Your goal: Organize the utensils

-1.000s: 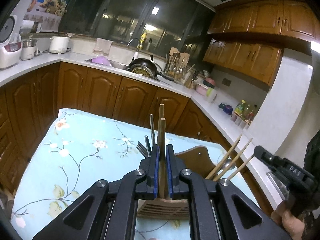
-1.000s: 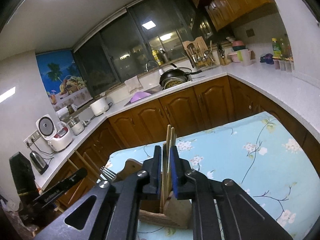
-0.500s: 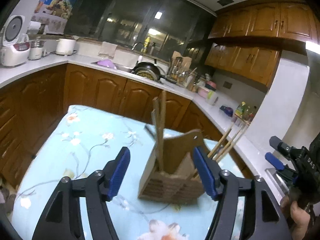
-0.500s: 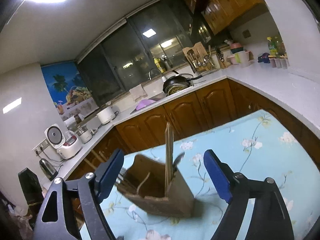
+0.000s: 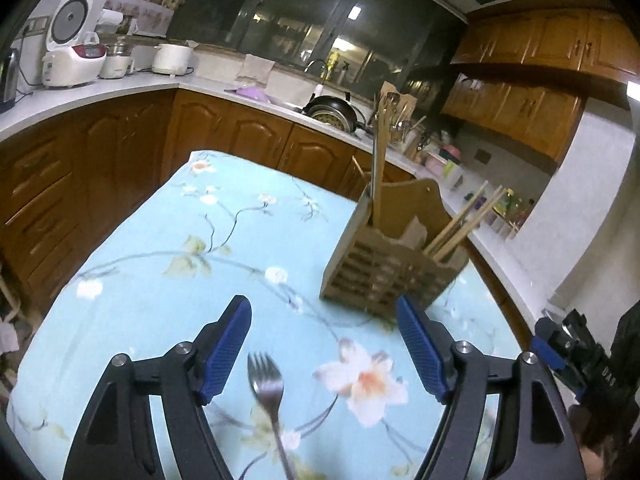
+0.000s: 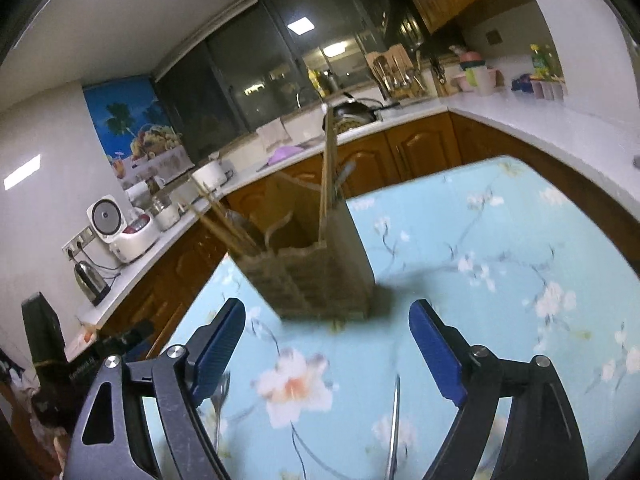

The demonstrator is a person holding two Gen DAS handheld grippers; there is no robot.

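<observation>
The left gripper (image 5: 324,344) is spread wide and holds nothing; a fork (image 5: 267,392) lies on the flowered tablecloth (image 5: 168,280) between its fingers, tines toward 12 o'clock. At 1 o'clock stands the wooden holder (image 5: 388,276), chopsticks (image 5: 460,224) leaning out toward 2 o'clock. The right gripper (image 6: 327,342) is equally wide and empty, a thin metal utensil (image 6: 394,420) at 6 o'clock below it, the holder at 12 o'clock. A dark pan (image 5: 332,110) sits on the counter beyond.
</observation>
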